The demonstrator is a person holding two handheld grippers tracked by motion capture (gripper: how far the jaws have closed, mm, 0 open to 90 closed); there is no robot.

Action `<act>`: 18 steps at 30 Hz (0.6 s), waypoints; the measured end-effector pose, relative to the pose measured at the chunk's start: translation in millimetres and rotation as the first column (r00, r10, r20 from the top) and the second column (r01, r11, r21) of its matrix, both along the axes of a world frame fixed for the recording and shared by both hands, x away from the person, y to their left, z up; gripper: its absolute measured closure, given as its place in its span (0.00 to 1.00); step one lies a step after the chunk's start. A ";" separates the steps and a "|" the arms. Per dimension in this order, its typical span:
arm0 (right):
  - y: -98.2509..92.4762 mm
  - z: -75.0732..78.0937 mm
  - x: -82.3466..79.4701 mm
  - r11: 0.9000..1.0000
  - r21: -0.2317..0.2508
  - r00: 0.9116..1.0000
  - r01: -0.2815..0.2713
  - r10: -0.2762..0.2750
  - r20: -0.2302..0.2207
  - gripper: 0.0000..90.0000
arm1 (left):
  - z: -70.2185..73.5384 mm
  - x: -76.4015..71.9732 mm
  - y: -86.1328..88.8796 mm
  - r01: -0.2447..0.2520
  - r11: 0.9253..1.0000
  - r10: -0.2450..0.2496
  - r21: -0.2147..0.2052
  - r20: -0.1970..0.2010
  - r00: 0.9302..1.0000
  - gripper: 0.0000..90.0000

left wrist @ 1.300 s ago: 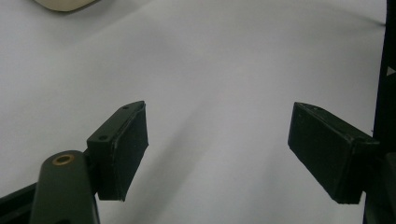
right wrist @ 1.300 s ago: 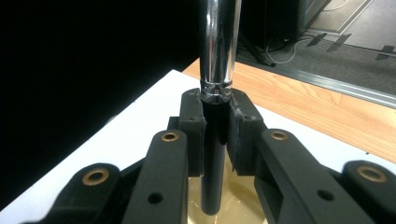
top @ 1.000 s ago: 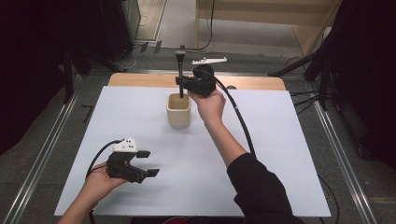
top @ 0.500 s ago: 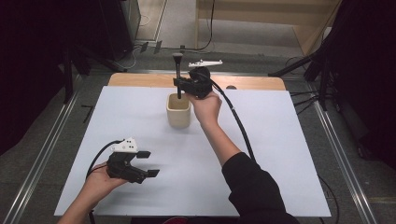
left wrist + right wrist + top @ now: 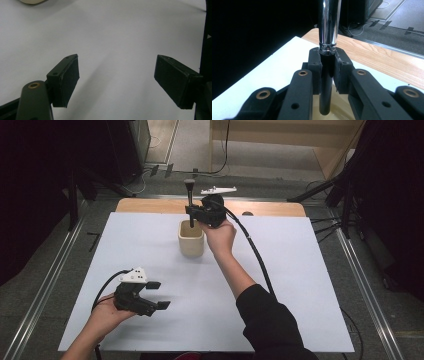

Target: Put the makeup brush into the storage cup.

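A beige cup [image 5: 191, 240] stands on the white table top [image 5: 300, 270] toward the back. Just above it my right gripper [image 5: 191, 215] is shut on a brush-like tool [image 5: 190, 195], which is held upright. The right gripper view shows the pads clamped on the tool's black handle [image 5: 327, 82] right under its chrome ferrule [image 5: 328, 25]. The handle's lower end hangs over the cup's pale inside [image 5: 340, 110]. My left gripper [image 5: 158, 294] rests low at the front left, open and empty. Between its wide-apart pads [image 5: 67, 77] lies bare table.
A strip of wooden table [image 5: 270, 208] runs behind the white sheet. Metal rails [image 5: 360, 270] flank the table on both sides. The right gripper's black cable [image 5: 255, 252] trails along the forearm. The cup's rim [image 5: 32, 1] shows at the top left of the left gripper view.
The right hand with the tool has shifted only slightly above the cup. The left hand has kept still.
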State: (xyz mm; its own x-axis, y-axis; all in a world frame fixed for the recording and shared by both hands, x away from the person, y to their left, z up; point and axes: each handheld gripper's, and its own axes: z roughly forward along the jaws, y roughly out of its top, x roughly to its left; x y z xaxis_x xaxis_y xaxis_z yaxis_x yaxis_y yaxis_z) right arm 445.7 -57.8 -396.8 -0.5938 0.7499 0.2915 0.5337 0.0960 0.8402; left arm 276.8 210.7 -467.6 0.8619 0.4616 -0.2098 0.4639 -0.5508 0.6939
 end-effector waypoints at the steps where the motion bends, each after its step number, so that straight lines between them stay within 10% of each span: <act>1: 0.0 0.0 0.0 1.000 0.000 1.000 0.000 0.000 0.000 0.88 | 0.0 0.0 0.0 0.000 1.000 0.000 0.000 0.000 1.000 0.23; 18: 5.3 -19.7 -8.4 1.000 -0.011 1.000 -0.004 0.004 0.002 0.88 | -0.9 -0.6 -1.6 0.014 1.000 -0.014 0.009 0.000 1.000 0.23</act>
State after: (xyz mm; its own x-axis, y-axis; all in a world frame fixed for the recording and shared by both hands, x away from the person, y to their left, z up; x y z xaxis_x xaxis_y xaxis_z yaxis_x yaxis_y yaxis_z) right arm 437.3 -52.5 -416.6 -0.5976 0.7505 0.2820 0.5313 0.1072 0.8404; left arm 276.1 209.0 -468.5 0.8682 0.4514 -0.2060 0.4564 -0.5635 0.6886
